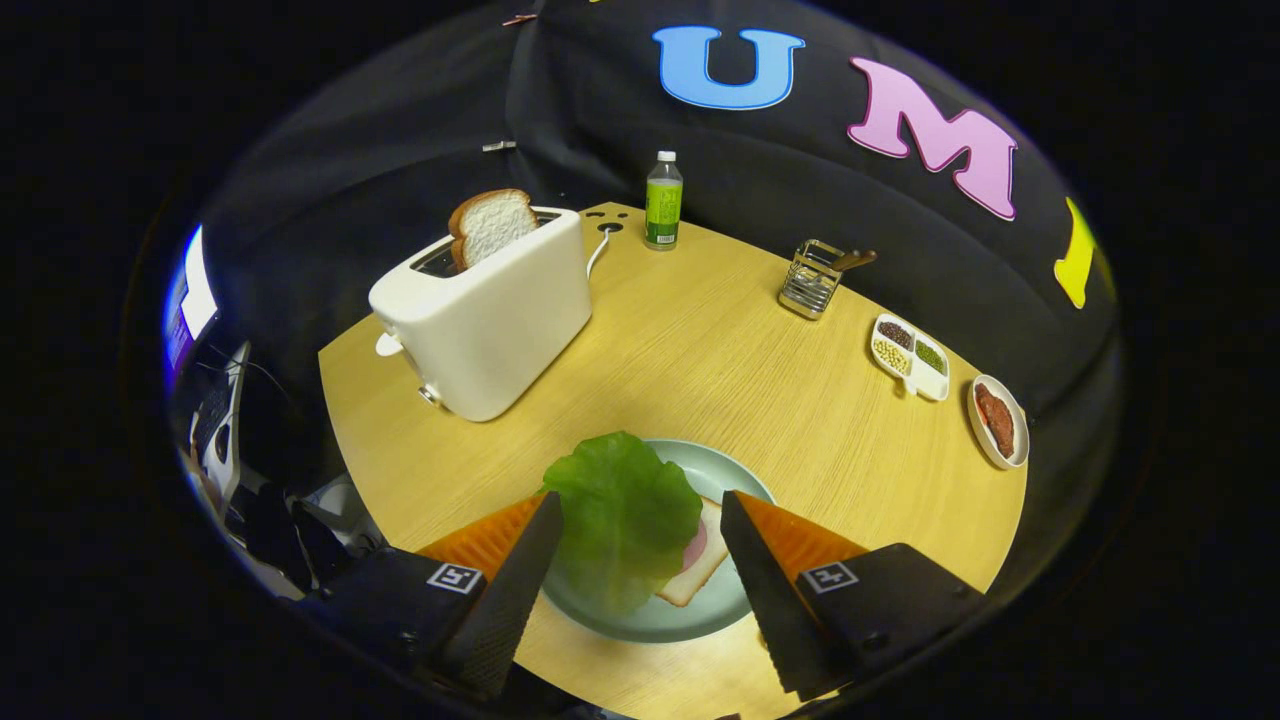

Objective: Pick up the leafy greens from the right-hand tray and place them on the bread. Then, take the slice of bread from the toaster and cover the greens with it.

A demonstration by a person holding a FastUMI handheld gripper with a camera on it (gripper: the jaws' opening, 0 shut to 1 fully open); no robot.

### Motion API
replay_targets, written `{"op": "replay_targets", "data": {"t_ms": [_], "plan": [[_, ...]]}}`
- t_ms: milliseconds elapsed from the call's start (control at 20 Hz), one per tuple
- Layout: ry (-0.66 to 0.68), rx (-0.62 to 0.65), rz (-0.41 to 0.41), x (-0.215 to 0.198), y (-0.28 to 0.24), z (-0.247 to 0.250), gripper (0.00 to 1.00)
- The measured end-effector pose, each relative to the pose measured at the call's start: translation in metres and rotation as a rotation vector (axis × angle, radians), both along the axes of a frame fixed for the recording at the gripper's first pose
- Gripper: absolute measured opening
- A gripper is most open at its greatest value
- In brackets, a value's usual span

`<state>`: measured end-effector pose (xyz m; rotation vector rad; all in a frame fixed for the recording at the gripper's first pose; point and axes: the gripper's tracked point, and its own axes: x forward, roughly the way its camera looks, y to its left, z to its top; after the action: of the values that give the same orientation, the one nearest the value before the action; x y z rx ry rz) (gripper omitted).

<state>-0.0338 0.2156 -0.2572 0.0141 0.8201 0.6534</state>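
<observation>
The fingers (640, 520) stand wide apart and hold nothing. Between them, in the lower middle of the frame, a lettuce leaf (622, 515) lies on a slice of bread (700, 570) with a bit of pink ham showing, all on a pale plate (690, 625) on the desk (720, 350). At upper left, a second slice of bread (492, 225) sticks up from the white toaster (485, 325). At far right sits a small dish (997, 420).

The gripper (640, 525) has two wedge-shaped fingers with ribbed inner pads (512, 590), spread apart. Each finger mounts on a black block bearing a square fiducial marker (455, 577).
</observation>
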Motion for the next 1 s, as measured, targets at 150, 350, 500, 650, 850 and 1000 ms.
{"op": "replay_targets", "data": {"t_ms": [150, 350, 500, 650, 850, 1000], "plan": [[-0.036, 0.105, -0.029, 0.007, 0.009, 0.03, 0.99], [-0.128, 0.277, -0.063, 0.024, 0.018, 0.097, 1.0], [-0.189, 0.325, -0.074, 0.042, 0.025, 0.141, 0.99], [-0.238, 0.381, -0.07, 0.058, 0.042, 0.183, 0.99], [-0.259, 0.402, -0.058, 0.077, 0.077, 0.211, 0.99], [-0.21, 0.425, -0.048, 0.086, 0.113, 0.213, 0.99]]}}
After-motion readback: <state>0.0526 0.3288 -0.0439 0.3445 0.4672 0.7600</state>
